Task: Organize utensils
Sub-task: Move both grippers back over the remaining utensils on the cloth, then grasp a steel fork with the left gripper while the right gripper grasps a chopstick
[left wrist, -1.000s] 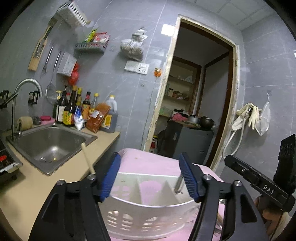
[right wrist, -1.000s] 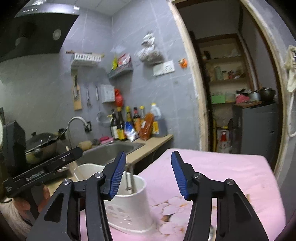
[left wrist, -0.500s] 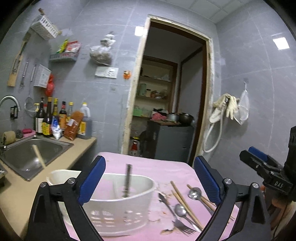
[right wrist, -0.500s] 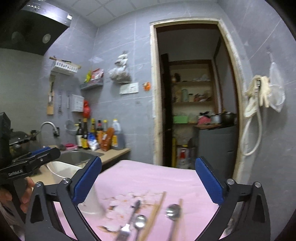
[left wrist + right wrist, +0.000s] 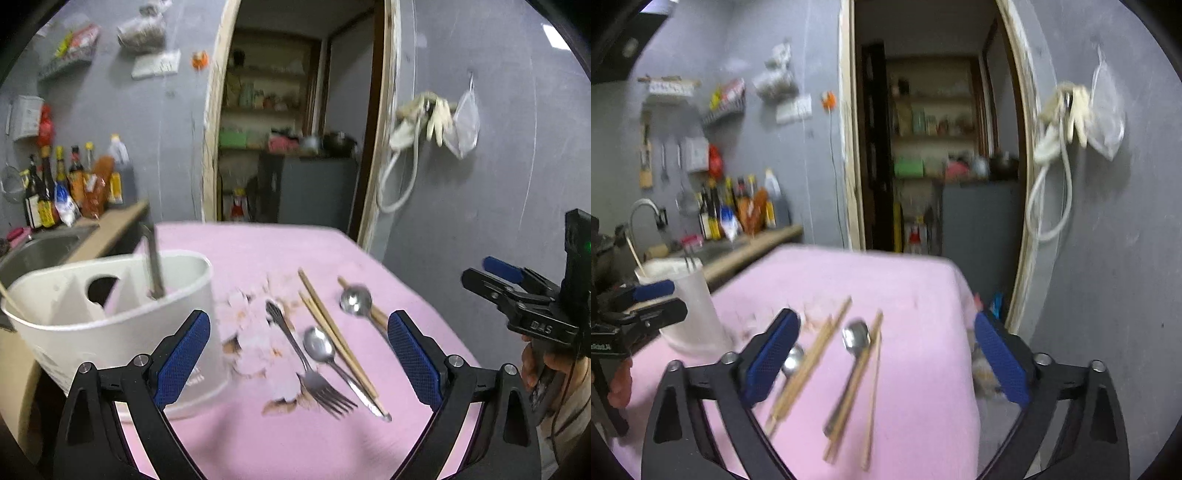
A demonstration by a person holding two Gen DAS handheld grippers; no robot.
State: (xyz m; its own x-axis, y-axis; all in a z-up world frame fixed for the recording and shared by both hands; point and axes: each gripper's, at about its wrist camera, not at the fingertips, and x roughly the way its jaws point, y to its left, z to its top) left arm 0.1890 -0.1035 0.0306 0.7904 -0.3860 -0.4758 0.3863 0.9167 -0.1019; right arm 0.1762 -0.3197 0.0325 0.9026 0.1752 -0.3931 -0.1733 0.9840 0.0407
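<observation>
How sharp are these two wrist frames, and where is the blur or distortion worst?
Left wrist view: mild motion blur; the fork and chopsticks are readable, the white caddy is soft-edged. Right wrist view: heavier smear; the spoon and wall shelves are streaked. Both: fisheye bending of the door frame, dim indoor light.

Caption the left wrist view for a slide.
Open left gripper above fork, spoons and chopsticks beside white utensil holder.

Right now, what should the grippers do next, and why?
Probably lower the left gripper onto the fork and close. Both grippers are open and empty, the right gripper's jaws having just closed a little. The fork, spoons and chopsticks lie loose on the pink cloth, beside the holder.
</observation>
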